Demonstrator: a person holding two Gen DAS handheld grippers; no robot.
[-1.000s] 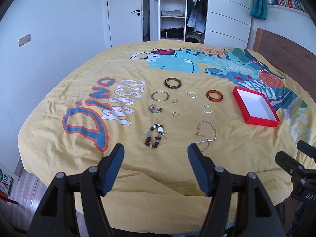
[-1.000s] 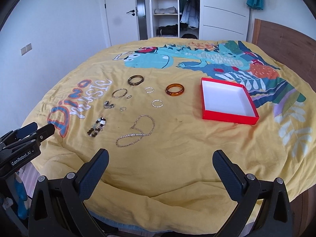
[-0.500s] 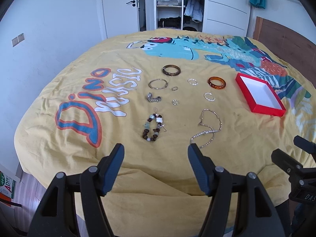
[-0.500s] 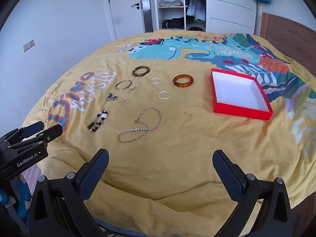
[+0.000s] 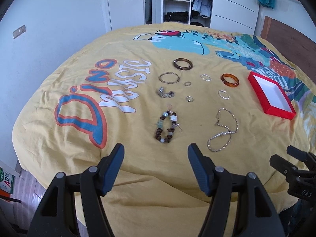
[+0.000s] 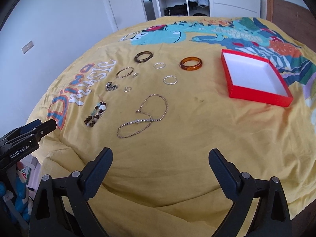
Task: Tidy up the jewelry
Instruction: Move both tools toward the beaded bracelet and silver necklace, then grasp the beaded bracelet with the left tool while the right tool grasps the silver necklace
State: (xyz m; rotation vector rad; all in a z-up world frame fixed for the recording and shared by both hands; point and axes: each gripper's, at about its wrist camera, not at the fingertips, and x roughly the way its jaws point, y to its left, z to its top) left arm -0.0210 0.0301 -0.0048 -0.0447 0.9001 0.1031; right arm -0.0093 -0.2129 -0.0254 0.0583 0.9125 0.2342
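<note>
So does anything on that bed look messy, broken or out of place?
Mostly tidy. The silver chain necklace lies crossed over itself in loose loops, and the small chain piece is bunched up. The red box is empty, at an angle. Nothing looks broken.

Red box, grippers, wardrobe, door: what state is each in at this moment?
red box: lidless, empty, flat on the bedspread.
left gripper: open, holding nothing.
right gripper: jaws wide and closing, nothing between them.
wardrobe: open, clothes showing.
door: shut.
silver chain necklace: loose on the bedspread, outside the box.
</note>
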